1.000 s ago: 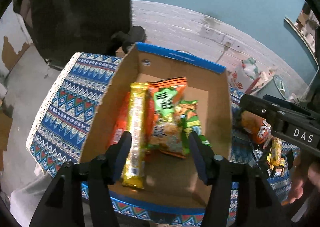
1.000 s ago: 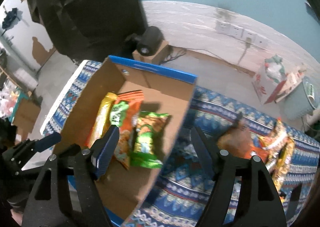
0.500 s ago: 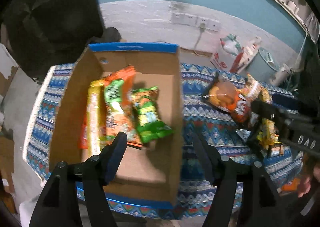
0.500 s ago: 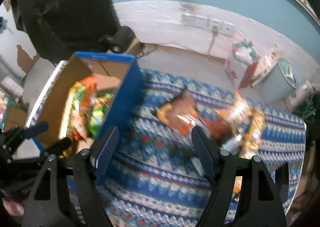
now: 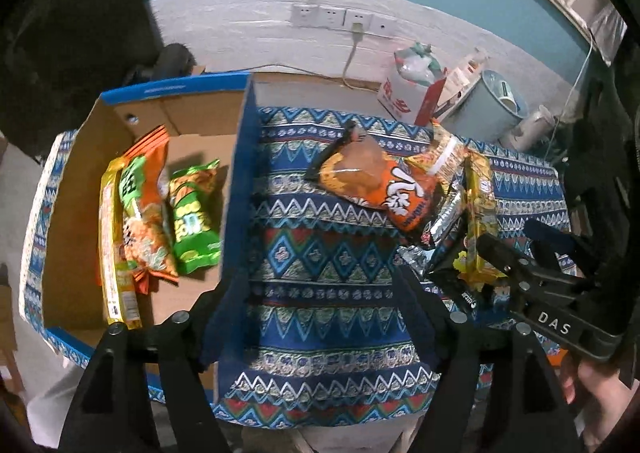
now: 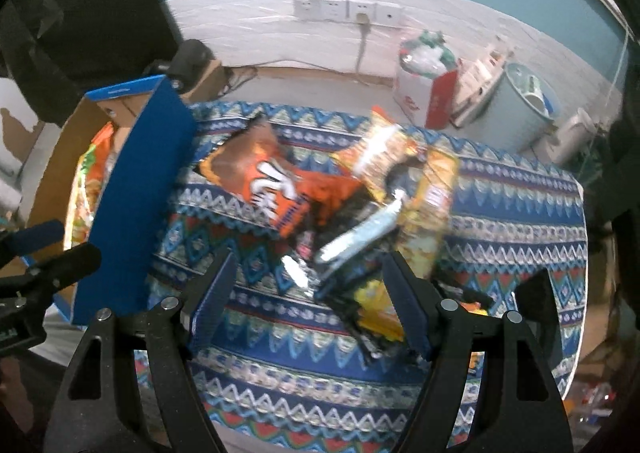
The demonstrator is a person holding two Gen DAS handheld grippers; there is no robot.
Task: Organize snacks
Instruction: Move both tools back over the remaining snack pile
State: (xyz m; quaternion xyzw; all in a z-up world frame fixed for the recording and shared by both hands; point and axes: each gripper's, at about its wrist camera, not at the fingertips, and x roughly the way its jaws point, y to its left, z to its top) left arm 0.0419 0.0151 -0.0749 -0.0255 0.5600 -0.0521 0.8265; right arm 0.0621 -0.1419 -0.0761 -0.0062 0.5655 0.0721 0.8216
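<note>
Cardboard box (image 5: pixel 132 213) edges the bare patterned cloth (image 5: pixel 328 273) under the empty, just-widened left tool (image 5: pixel 320 317); right tool (image 6: pixel 308 305) apart, empty.

A second ago the left gripper (image 5: pixel 320 317) hung over the inside of the cardboard box (image 5: pixel 76 189), its fingers framing the packets there. It has since swung away toward the loose snacks, so the box's blue side wall (image 5: pixel 238 189) now sits by its left finger and bare patterned cloth (image 5: pixel 320 285) lies between the fingers. Its jaws have just been opening, with nothing between them. The right gripper (image 6: pixel 308 301) has likewise travelled off the box, and now hangs over the snack pile (image 6: pixel 360 237), the orange chip bag (image 6: pixel 272 185) just beyond its fingers.
</note>
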